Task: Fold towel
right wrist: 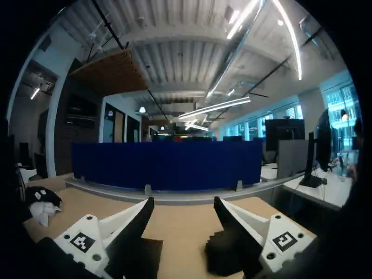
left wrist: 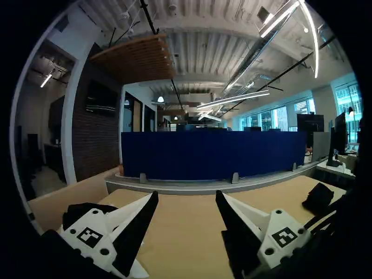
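Note:
My left gripper (left wrist: 186, 193) hangs open over a light wooden table (left wrist: 186, 232) with nothing between its fingers. A crumpled black cloth (left wrist: 320, 197) lies at the table's right edge. Another dark cloth (left wrist: 76, 211) peeks out behind the left finger. My right gripper (right wrist: 183, 199) is also open and holds nothing. Just below its right finger sits a dark stack that looks like folded towel (right wrist: 223, 253). A flat dark piece (right wrist: 149, 255) lies under the left finger. A black and white bundle of cloth (right wrist: 43, 201) rests at the far left of the table.
A blue partition (left wrist: 209, 153) on a grey rail closes off the far side of the table. Desks with monitors (right wrist: 321, 149) stand to the right. A brick wall (left wrist: 93, 149) and a doorway are on the left.

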Tool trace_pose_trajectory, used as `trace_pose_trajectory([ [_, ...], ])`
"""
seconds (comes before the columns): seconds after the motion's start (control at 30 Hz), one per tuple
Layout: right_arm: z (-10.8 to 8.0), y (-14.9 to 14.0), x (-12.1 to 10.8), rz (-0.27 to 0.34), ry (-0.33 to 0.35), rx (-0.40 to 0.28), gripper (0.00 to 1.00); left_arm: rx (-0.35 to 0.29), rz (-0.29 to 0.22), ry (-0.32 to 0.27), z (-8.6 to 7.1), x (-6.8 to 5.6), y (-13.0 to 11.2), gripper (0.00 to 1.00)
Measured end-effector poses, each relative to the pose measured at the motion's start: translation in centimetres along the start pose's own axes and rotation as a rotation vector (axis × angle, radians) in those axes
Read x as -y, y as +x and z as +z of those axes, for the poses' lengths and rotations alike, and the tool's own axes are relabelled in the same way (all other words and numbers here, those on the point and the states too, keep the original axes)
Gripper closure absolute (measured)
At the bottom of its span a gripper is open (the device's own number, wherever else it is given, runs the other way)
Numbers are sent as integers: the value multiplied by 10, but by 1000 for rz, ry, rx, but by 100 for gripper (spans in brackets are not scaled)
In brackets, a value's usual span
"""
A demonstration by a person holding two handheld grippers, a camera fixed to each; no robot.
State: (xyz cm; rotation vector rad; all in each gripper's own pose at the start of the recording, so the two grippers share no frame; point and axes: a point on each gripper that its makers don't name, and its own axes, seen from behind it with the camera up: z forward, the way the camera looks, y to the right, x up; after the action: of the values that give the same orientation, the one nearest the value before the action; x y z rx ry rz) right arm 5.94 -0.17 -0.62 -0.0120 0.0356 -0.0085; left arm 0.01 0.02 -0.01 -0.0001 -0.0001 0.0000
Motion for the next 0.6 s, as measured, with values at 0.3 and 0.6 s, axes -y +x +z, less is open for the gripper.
trace_pose_trajectory([
  [0.3,1,15,-6,-29,-7,32,0,33,11,-8,-5,-19,8,9],
  [0.6,2,25,8,-59,106,83,0,109,35,-136,-8,-46,14,9],
])
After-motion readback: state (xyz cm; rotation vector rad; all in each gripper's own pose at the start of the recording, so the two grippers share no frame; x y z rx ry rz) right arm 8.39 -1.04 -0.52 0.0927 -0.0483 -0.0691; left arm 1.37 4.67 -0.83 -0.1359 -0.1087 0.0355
